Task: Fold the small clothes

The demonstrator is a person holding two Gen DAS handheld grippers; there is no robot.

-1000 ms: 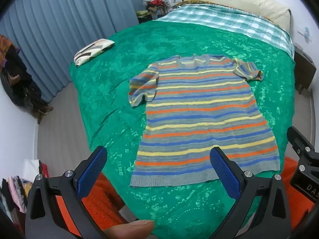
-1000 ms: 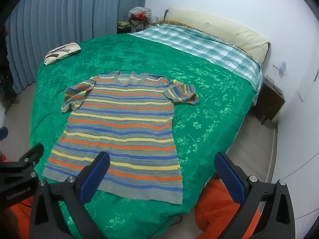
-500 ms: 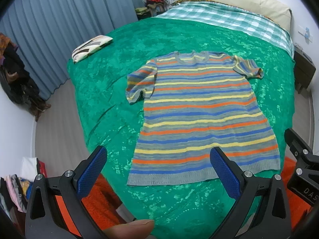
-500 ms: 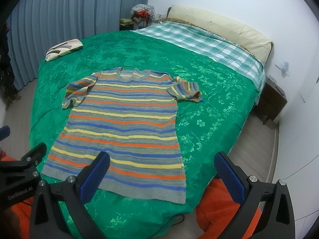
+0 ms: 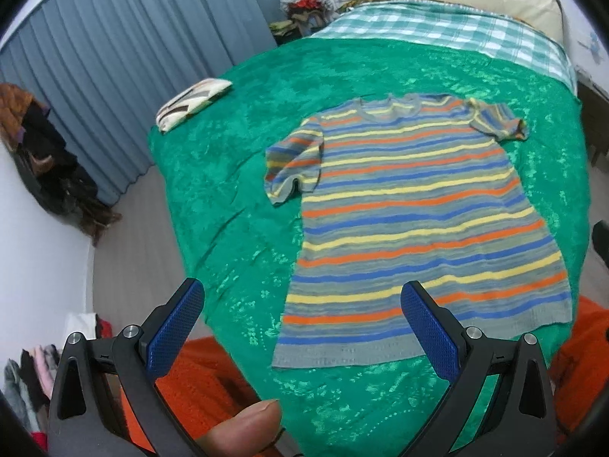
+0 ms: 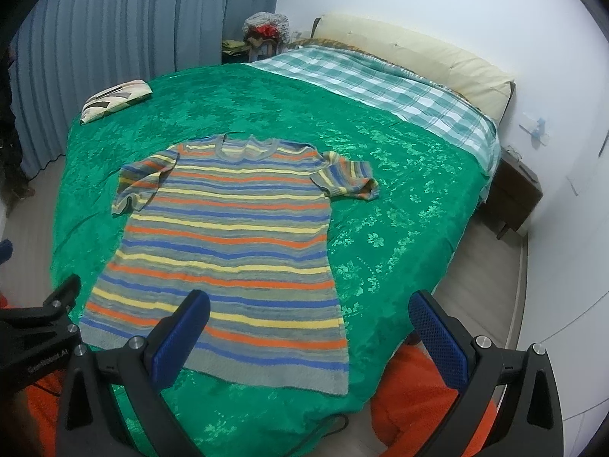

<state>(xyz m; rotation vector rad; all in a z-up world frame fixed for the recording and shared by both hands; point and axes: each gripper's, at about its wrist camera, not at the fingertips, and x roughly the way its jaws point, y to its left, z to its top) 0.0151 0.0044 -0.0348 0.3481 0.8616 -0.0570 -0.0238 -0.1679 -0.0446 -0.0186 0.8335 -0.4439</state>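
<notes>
A striped short-sleeved knit top (image 5: 411, 209) in grey, blue, yellow and orange lies spread flat on the green bedspread (image 5: 236, 198), collar away from me and hem near the foot of the bed. The same top (image 6: 228, 243) fills the lower left of the right wrist view. My left gripper (image 5: 302, 323) hangs open above the hem's left corner with nothing between its blue pads. Over the hem's right side, my right gripper (image 6: 308, 335) is open too and holds nothing. Neither touches the cloth.
A folded patterned cloth (image 5: 194, 103) lies at the bed's far left corner. A checked sheet (image 6: 380, 87) and cream pillow (image 6: 418, 53) lie at the head. Orange fabric (image 6: 415, 400) sits below the bed's foot. A wooden nightstand (image 6: 514, 198) stands right; curtains (image 5: 114, 76) hang left.
Both grippers have drifted leftwards and a little closer to the bed, so the top sits further right in view. The top has not moved; both grippers stay open.
</notes>
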